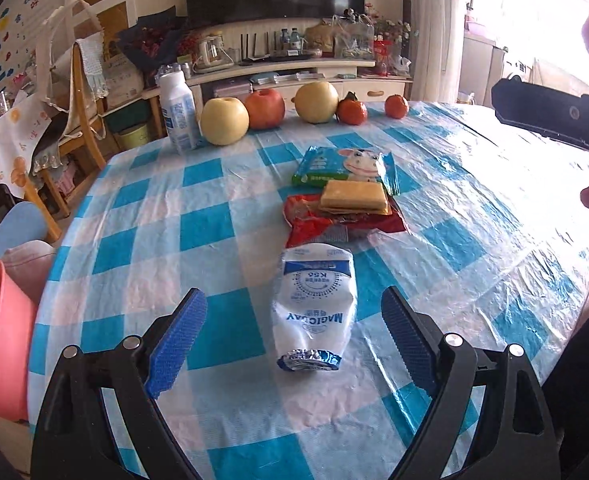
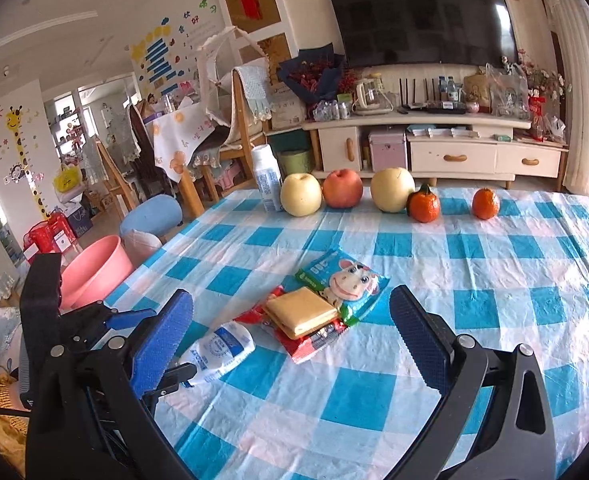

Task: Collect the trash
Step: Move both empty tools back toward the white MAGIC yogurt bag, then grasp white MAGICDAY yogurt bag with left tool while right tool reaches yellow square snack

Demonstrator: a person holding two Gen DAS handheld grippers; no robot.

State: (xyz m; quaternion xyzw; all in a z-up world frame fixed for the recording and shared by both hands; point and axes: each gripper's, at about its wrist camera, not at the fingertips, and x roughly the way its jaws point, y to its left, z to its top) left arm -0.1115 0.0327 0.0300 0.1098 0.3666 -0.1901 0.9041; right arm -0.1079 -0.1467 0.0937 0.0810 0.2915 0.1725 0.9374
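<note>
A crushed white yoghurt bottle point(image 1: 314, 312) lies on the checked tablecloth, its foil end toward me. My left gripper point(image 1: 292, 308) is open, one blue pad on each side of the bottle, neither touching it. Beyond the bottle lie a red wrapper point(image 1: 314, 228), a sandwich biscuit point(image 1: 353, 197) on top of it, and a green-and-blue cow wrapper point(image 1: 346, 164). My right gripper point(image 2: 292, 300) is open above the table, looking at the biscuit point(image 2: 300, 312), the red wrapper point(image 2: 306, 346) and the cow wrapper point(image 2: 346, 280). The bottle point(image 2: 218, 352) shows at its left, between the left gripper's fingers point(image 2: 128, 317).
A pink bin point(image 2: 94, 268) stands off the table's left edge, beside a blue stool point(image 2: 150, 216). Along the far edge stand an upright white bottle point(image 2: 266, 180), an apple point(image 2: 342, 188), two pears and two mandarins. A person's dark sleeve point(image 1: 574, 380) fills the right side.
</note>
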